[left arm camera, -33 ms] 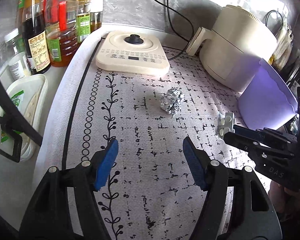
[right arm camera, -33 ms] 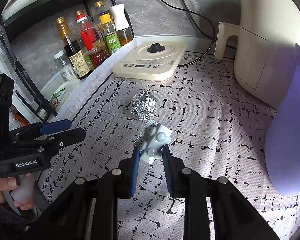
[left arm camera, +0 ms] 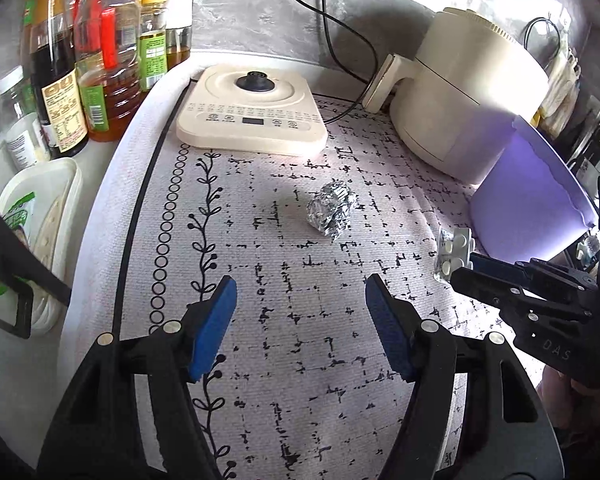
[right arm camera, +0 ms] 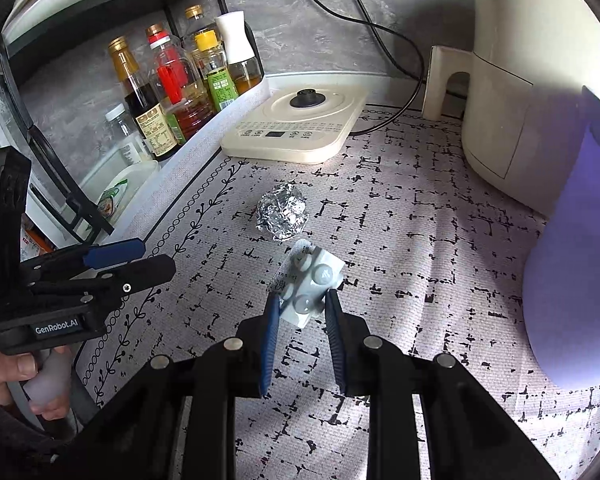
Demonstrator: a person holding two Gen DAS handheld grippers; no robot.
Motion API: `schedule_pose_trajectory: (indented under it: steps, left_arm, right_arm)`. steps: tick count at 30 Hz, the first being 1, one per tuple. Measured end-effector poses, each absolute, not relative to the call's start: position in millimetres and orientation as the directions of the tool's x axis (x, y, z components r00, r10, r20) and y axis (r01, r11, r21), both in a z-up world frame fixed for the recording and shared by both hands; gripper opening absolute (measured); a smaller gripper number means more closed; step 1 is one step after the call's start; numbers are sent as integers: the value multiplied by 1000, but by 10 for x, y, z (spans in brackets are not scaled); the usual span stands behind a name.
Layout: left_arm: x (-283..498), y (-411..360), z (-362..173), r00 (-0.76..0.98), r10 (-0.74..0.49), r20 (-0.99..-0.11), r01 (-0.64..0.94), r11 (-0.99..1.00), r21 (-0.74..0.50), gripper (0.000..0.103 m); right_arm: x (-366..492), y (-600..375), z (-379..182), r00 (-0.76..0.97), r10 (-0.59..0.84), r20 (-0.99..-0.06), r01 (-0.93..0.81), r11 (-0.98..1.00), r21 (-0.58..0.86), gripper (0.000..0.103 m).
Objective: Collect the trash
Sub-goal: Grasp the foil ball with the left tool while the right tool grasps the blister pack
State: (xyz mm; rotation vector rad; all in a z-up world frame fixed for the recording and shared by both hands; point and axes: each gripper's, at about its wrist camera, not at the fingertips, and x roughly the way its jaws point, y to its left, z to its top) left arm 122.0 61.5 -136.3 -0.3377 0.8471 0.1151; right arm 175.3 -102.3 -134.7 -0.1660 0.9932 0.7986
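Right gripper (right arm camera: pixel 300 304) has its blue pads pinching a used pill blister pack (right arm camera: pixel 310 282) by its near corner; most of the pack sticks out past the fingertips, tilted, and appears lifted just off the patterned mat (right arm camera: pixel 420 248), though I cannot tell for certain that it is clear of the cloth. Left gripper (left arm camera: pixel 300 312) hangs over the mat with its fingers spread wide and nothing between them, pointed toward the crumpled foil ball (left arm camera: pixel 332 210), which sits loose on the mat in front of the cream induction cooker (left arm camera: pixel 252 120). The purple bag (left arm camera: pixel 528 200) stands at the right edge, just beside the air fryer (left arm camera: pixel 468 92), near the held pack. Risks as I see them: the grip is on a thin, slick edge, so a quick swing toward the bag could let the pack twist or slip out and drop short of the opening. The bag wall looks soft; a nudge from the right fingers could fold the mouth shut. On the left, the foil ball is light and round; closing off-centre may squirt it away toward the cooker or the bottles (left arm camera: pixel 100 60). The two grippers are near each other and could clash if both move at once.
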Motion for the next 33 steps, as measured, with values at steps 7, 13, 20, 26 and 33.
schedule_pose_trajectory:
  steps: [7, 13, 20, 26, 33]
  left_arm:
    - [1561, 571, -1341, 678, -82, -731, -157, 955, -253, 67]
    - [1784, 612, -1406, 682, -120, -721, -118, 956, -270, 67]
    - [2015, 650, -1529, 669, -160, -726, -78, 956, -283, 67]
    - [2182, 661, -1663, 638, -193, -745, -58, 953, -296, 36]
    - [2064, 722, -1429, 687, -201, -699, -47, 947, -318, 36]
  right_arm:
    - [1815, -1279, -1185, 371, 474, -799, -603, 777, 181, 23]
    - [1851, -1404, -1066, 431, 427, -795, -549, 823, 145, 24]
    - [1819, -1413, -988, 482, 376, -791, -502, 859, 103, 24]
    - [1780, -1306, -959, 504, 338, -795, -489, 870, 59, 24]
    - [1728, -1209, -905, 510, 326, -796, -490, 871, 43, 24]
